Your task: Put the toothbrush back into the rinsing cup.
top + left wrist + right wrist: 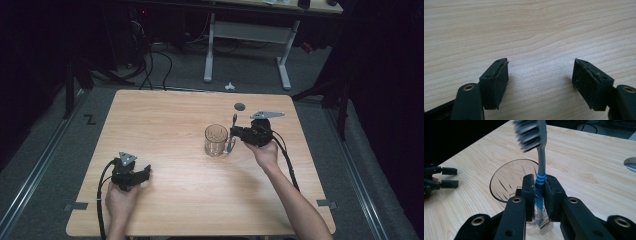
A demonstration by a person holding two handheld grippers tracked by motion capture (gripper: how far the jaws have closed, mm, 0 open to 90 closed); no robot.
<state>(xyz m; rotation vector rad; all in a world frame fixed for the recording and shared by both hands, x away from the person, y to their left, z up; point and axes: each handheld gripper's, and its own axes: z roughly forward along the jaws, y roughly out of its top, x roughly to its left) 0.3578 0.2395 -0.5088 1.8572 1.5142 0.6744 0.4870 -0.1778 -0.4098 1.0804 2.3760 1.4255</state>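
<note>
A toothbrush (541, 155) with grey bristles and a blue-ringed handle stands upright, head up, in my right gripper (539, 183), which is shut on the handle. Its clear lower end hangs just beside a clear drinking glass (510, 181). In the high view the glass (215, 140) stands near the table's middle, with the right gripper (232, 134) and the toothbrush (234, 120) at its right side. My left gripper (146, 171) rests low at the table's front left. Its jaws are open with bare wood between them (540, 82).
A small dark round disc (240, 106) lies on the wooden table (165, 115) behind the glass. It is visible at the right edge of the right gripper view as a grey disc (630, 164). A white-legged desk (247, 35) stands on the floor beyond the table.
</note>
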